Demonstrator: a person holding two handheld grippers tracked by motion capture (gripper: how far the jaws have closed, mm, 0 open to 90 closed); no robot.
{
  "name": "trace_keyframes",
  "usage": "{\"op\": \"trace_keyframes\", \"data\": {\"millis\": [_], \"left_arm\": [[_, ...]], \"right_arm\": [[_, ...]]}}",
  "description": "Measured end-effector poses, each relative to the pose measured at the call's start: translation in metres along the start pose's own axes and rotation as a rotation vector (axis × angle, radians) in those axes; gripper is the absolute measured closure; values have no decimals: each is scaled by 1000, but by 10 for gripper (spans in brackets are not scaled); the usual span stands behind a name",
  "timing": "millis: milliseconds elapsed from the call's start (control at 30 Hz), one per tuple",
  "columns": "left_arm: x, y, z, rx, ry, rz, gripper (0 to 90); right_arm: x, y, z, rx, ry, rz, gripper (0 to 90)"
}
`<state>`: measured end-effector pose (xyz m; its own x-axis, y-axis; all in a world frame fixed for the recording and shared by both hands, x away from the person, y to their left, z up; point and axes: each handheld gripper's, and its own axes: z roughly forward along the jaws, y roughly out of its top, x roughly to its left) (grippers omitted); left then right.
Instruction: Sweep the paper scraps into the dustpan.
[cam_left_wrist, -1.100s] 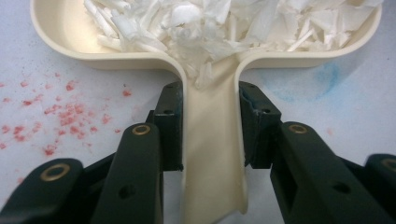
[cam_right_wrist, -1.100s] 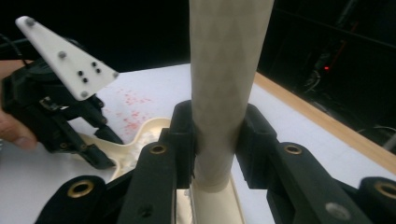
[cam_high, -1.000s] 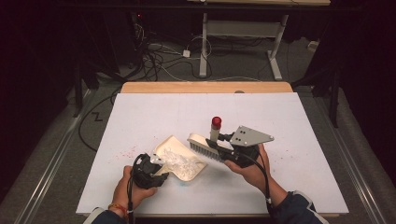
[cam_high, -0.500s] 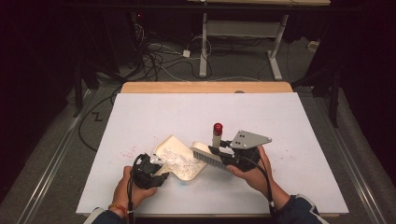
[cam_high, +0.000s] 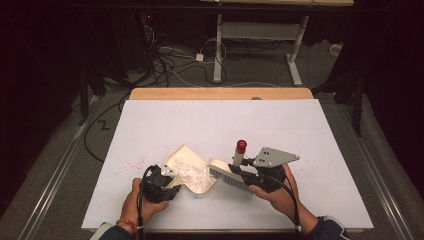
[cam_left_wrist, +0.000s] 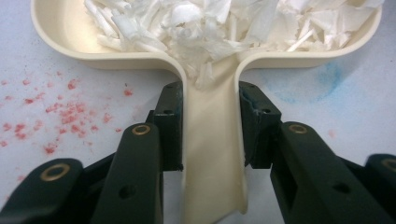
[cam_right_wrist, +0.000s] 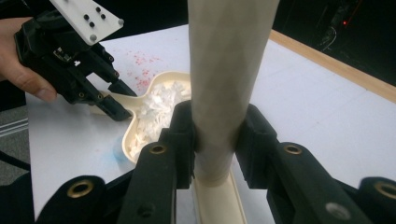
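Note:
A cream dustpan (cam_high: 185, 156) lies on the white table, heaped with white paper shreds (cam_high: 192, 172). My left gripper (cam_high: 167, 178) is shut on its handle (cam_left_wrist: 212, 140), jaws pressed to both sides, and the shreds (cam_left_wrist: 224, 28) spill toward the handle. My right gripper (cam_high: 239, 169) is shut on a cream brush with a red-tipped handle (cam_high: 241, 146); the brush head (cam_high: 227, 176) hangs at the pan's right edge. In the right gripper view the handle (cam_right_wrist: 224, 70) rises between my jaws (cam_right_wrist: 218, 126), with the dustpan (cam_right_wrist: 154, 107) and left gripper (cam_right_wrist: 74, 60) beyond.
Red crumbs (cam_left_wrist: 60, 112) dot the table left of the pan, and a faint blue smear (cam_left_wrist: 327, 79) lies to its right. The table's wooden far edge (cam_high: 220, 93) borders a dark floor with cables and desk legs (cam_high: 217, 50).
The right gripper and brush have shifted toward the table's front and slightly right, off the pan's middle to its right edge. The left gripper and dustpan stay almost still.

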<state>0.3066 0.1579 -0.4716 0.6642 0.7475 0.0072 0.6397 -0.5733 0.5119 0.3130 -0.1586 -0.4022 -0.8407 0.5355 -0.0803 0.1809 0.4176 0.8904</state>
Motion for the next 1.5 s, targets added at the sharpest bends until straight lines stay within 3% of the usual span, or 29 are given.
{"op": "trace_keyframes", "data": {"millis": [200,500,700,933,1033,1133,1300,1433,1500], "left_arm": [[0,-1,0,-2,-1,-6,632],[-1,-1,0,1,0,-15,632],[-1,-1,0,3,1,-12,632],[-1,-1,-1,0,1,-17,633],[-1,-1,-2,5,4,-12,632],[-2,-1,-5,26,4,10,633],[-6,0,-9,37,-5,41,634],[-12,1,-9,44,-16,61,633],[-13,2,-8,43,-15,64,632]], "right_arm": [[2,-3,-19,-3,-25,-13,713],[0,-3,-36,-16,-20,-3,712],[-3,1,-44,-56,-35,2,712],[-8,2,-47,-54,-45,9,712],[-9,1,-46,-43,-80,-4,712],[-9,-5,-40,3,-135,-32,712],[-6,-12,-29,42,-117,-24,712],[0,-10,-20,30,-112,-19,713],[3,-8,-14,22,-84,-18,713]]}}
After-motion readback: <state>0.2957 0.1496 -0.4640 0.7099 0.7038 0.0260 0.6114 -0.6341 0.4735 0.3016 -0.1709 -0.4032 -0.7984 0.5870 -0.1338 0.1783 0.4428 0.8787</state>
